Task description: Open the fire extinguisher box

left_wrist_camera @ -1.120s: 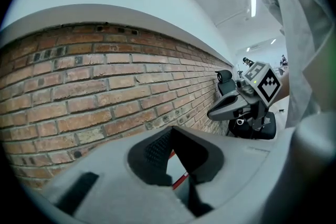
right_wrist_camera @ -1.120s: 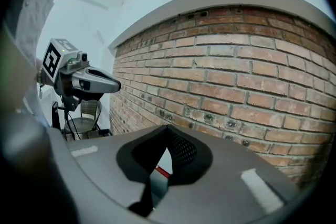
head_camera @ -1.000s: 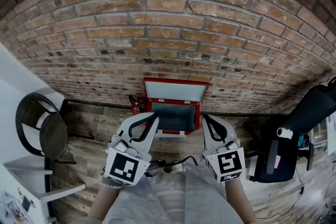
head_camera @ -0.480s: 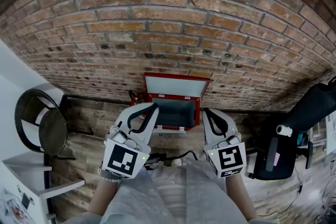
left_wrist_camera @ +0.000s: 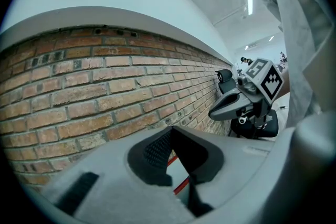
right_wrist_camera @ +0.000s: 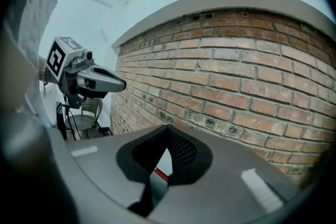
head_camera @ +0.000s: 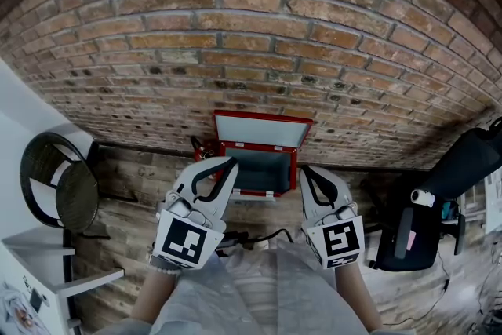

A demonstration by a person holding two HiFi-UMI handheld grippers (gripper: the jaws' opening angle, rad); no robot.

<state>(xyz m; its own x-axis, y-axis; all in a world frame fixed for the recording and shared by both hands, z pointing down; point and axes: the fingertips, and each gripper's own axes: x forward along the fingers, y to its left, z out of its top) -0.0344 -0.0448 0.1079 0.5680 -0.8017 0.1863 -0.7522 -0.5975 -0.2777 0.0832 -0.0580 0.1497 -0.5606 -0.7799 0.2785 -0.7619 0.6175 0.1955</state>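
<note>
The red fire extinguisher box (head_camera: 296, 165) stands on the floor against the brick wall, its lid (head_camera: 263, 129) raised and leaning back on the bricks. The inside looks grey-blue. My left gripper (head_camera: 230, 162) hovers just before the box's left front corner, jaws shut with nothing between them. My right gripper (head_camera: 303, 170) hangs off the box's right side, also shut and empty. In the left gripper view the closed tips (left_wrist_camera: 171, 127) frame a red edge of the box (left_wrist_camera: 181, 184). The right gripper view shows its closed tips (right_wrist_camera: 168, 126) over the same red edge (right_wrist_camera: 161, 174).
A black wire chair (head_camera: 59, 184) and a white shelf (head_camera: 70, 278) stand at the left. A black office chair (head_camera: 463, 169) is at the right. A dark cable (head_camera: 267, 238) lies on the wooden floor near my body. A small red object (head_camera: 202, 149) sits left of the box.
</note>
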